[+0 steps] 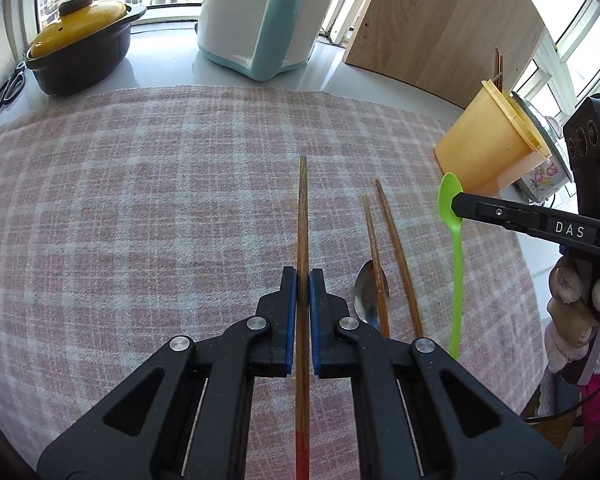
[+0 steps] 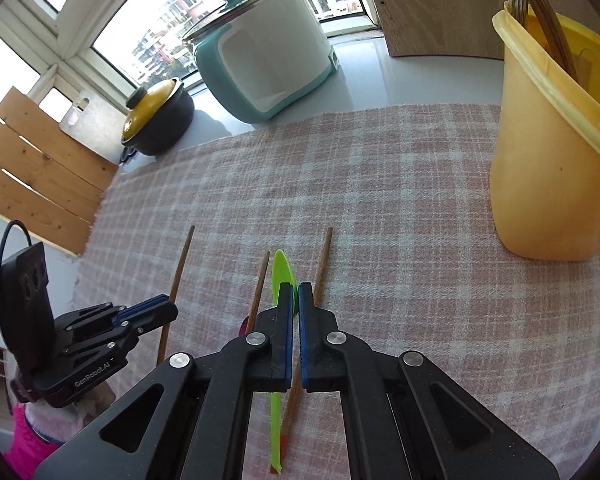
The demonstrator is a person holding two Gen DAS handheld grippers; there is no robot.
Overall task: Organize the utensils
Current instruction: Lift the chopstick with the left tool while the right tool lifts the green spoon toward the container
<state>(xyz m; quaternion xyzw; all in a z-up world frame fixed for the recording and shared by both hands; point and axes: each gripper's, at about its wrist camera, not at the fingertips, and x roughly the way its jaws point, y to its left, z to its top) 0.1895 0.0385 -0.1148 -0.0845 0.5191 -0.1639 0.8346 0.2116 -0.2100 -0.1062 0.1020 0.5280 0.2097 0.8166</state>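
Note:
My left gripper (image 1: 303,276) is shut on a wooden chopstick (image 1: 302,216) with a red end, held above the pink checked cloth (image 1: 140,208). My right gripper (image 2: 294,290) is shut on a green plastic spoon (image 2: 280,270) near its bowl, and the handle hangs down behind the pads. In the left wrist view the same spoon (image 1: 455,264) hangs from the right gripper (image 1: 456,202). Two more chopsticks (image 1: 396,248) and a metal spoon (image 1: 366,292) lie on the cloth. A yellow utensil holder (image 2: 556,152) stands at the right with a fork and chopsticks in it.
A teal and white rice cooker (image 1: 260,16) and a dark pot with a yellow lid (image 1: 76,48) stand beyond the cloth by the window. Scissors (image 1: 8,88) lie at the far left. A wooden board (image 1: 444,28) leans behind the holder.

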